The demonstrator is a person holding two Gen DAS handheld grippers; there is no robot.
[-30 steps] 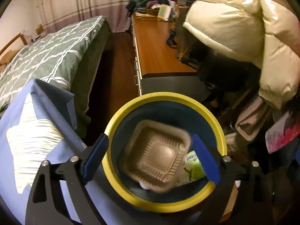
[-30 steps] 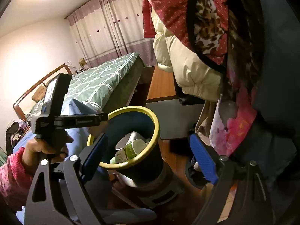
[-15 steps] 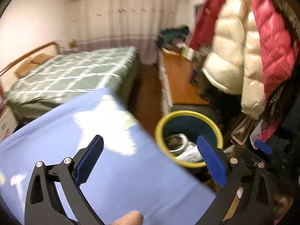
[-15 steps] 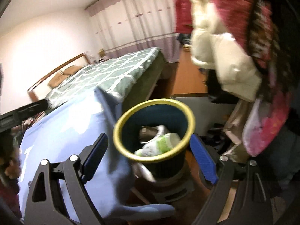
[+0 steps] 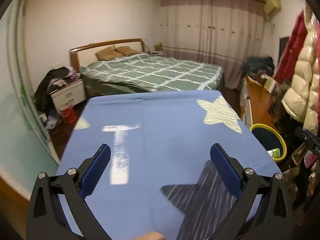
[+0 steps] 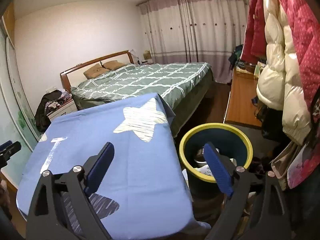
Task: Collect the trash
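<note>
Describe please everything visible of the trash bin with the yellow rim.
The trash bin is round, with a dark blue-green wall and a bright yellow rim, and looks like plastic. It stands upright on the floor beside the blue-covered table, near the wooden desk. It is open, and pale trash lies inside. Neither gripper touches it.

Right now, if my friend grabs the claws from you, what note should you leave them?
Left claw: open, holding nothing, over the blue cloth.
Right claw: open, holding nothing, near the cloth's edge by the bin.
Bin: on the floor beside the clothed table, with trash inside, including a white piece.
Done: some trash is in the bin.
Left: no trash shows on the cloth in either view; look around for more before stopping.
</note>
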